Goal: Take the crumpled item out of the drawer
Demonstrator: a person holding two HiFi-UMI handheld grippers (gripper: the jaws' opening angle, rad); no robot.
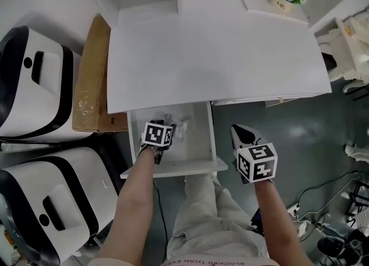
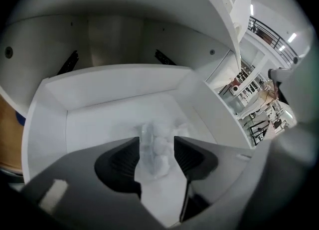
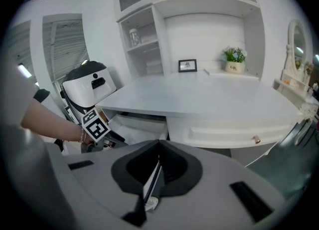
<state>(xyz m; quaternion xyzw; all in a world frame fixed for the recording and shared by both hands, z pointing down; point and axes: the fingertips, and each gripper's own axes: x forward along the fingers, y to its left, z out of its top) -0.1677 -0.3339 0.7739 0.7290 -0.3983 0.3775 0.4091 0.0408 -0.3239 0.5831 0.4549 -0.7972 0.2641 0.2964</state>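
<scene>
The white drawer (image 1: 211, 139) stands pulled out from under the desk. In it lies the crumpled item (image 1: 182, 127), a pale, half-clear wad. My left gripper (image 1: 172, 127) reaches down into the drawer. In the left gripper view the crumpled item (image 2: 155, 149) fills the narrow gap between the jaws of my left gripper (image 2: 156, 142), which is shut on it above the drawer floor (image 2: 114, 119). My right gripper (image 1: 240, 132) hangs outside the drawer, to its right, over the dark floor. In its own view my right gripper (image 3: 158, 148) is shut with nothing in it.
The white desk top (image 1: 219, 45) overhangs the drawer's back. A cardboard box (image 1: 92, 80) and two white-and-black machines (image 1: 34, 86) stand at the left. A closed drawer with a small knob (image 3: 256, 138) is on the right. Cables (image 1: 323, 224) lie on the floor.
</scene>
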